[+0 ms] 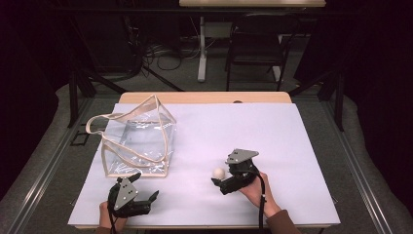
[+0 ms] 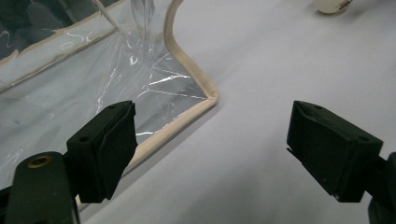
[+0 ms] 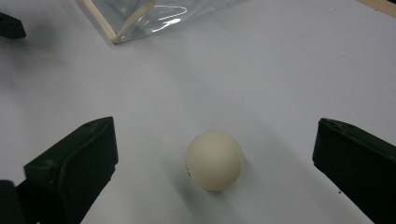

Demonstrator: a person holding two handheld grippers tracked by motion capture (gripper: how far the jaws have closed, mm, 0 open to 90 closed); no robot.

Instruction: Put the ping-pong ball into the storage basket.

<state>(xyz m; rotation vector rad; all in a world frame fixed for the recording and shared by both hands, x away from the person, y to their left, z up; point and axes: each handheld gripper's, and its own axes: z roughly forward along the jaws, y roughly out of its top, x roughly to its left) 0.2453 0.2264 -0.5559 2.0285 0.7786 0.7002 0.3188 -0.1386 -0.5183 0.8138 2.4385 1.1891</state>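
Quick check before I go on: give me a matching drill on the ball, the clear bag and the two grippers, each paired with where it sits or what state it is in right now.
Things:
1. white ball
2. clear bag
3. left gripper
4. right gripper

Places or states:
A. open, at the near edge of the table, in front of the bag's near corner
B. open, one jaw on either side of the ball
C. on the left part of the white sheet, beige trim and handles
D. lying on the sheet, touched by neither jaw

Pairs: 1-D, 2-C, 3-A, 4-B
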